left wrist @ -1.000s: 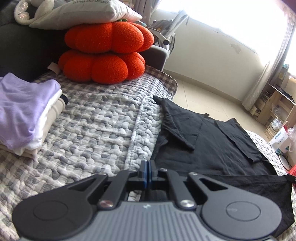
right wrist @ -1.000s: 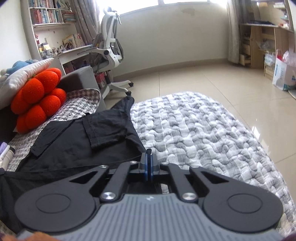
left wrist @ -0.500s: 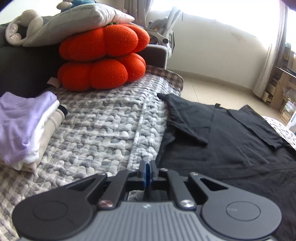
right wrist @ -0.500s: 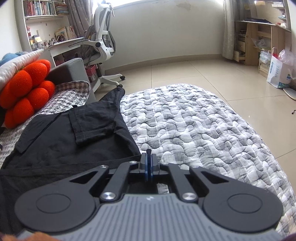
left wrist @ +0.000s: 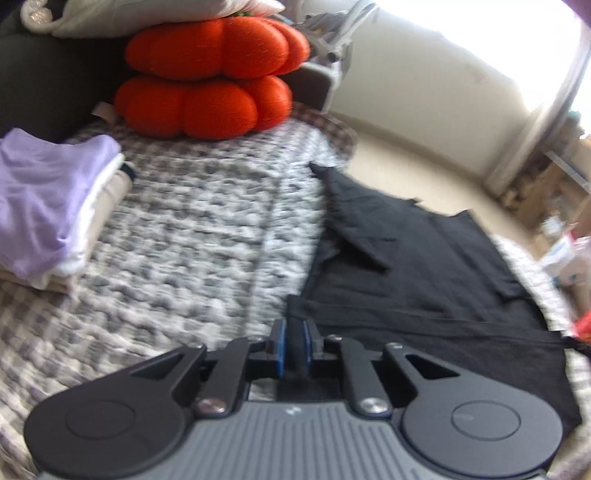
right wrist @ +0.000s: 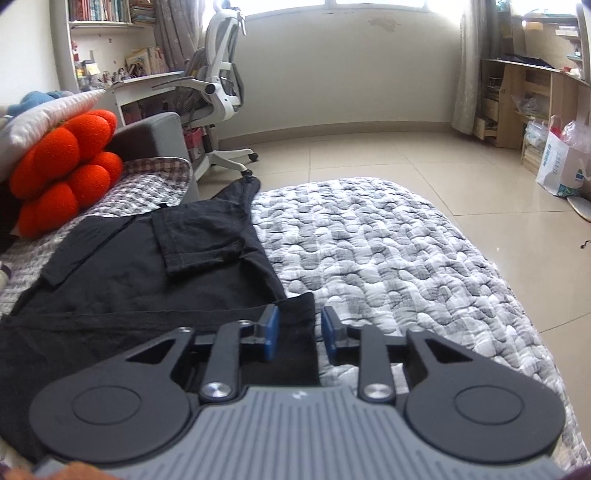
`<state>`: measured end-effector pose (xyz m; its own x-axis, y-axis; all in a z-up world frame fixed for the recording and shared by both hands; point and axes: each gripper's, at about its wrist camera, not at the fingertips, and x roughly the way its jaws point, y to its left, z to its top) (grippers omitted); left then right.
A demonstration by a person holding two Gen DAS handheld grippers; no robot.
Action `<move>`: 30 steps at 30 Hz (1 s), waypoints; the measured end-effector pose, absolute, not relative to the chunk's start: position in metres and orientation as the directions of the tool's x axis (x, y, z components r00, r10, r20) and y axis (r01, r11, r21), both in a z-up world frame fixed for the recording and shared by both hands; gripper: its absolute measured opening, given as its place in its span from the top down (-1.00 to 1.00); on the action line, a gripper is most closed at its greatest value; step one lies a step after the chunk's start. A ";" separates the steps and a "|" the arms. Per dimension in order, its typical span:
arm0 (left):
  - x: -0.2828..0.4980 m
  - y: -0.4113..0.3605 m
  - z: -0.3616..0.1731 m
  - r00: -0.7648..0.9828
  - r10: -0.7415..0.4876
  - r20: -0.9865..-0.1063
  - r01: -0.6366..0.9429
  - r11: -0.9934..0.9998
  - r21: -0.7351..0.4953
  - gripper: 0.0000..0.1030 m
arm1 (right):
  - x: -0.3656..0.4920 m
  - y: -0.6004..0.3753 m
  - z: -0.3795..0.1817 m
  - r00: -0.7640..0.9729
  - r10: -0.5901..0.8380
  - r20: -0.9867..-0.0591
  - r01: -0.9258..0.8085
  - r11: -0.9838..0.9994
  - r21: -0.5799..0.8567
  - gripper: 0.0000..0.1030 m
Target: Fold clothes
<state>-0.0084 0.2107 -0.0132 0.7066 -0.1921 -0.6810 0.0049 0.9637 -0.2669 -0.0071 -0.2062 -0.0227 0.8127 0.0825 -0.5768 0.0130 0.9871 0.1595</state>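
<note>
1. Black shirt [right wrist: 140, 273] flat on bed [right wrist: 388, 258], sleeves in, hem folded up.
2. Left hand-held gripper [left wrist: 294, 345] clamped on hem; right hand-held gripper [right wrist: 297, 332] apart.
3. Final folds remain; pile [left wrist: 48, 206] has 3 done.

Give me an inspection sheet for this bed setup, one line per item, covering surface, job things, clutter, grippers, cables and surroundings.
Surface: grey patterned quilt over the bed.
Job's things: black shirt lying flat, sleeves folded inward, bottom hem lifted at the grippers; folded clothes pile, lilac on top.
Clutter: orange cushions under a white pillow.
Grippers: left gripper nearly shut on the shirt hem; right gripper open, hem corner between its jaws.
Cables: nothing seen.
Surroundings: office chair, bookshelf, wooden desk, paper bag, tiled floor.
</note>
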 end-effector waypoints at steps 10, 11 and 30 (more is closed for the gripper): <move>-0.024 0.118 -0.033 0.541 -0.479 -0.691 0.488 0.848 -0.207 0.80 | -0.043 -0.133 -0.011 0.653 0.511 -0.558 -0.483 0.849 0.212 0.40; -0.026 0.110 -0.038 0.525 -0.473 -0.708 0.514 0.839 -0.179 0.80 | -0.045 -0.122 -0.015 0.632 0.523 -0.571 -0.511 0.836 0.201 0.40; -0.093 0.255 -0.056 0.577 -0.508 -0.639 0.418 0.856 -0.303 0.79 | -0.083 -0.219 -0.048 0.579 0.575 -0.578 -0.517 0.807 0.285 0.57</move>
<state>-0.0929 0.2550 -0.0563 0.5769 -0.5082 -0.6394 0.4183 0.8562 -0.3031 -0.0833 -0.2189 -0.0482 0.5790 0.5748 -0.5783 -0.5172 0.8072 0.2845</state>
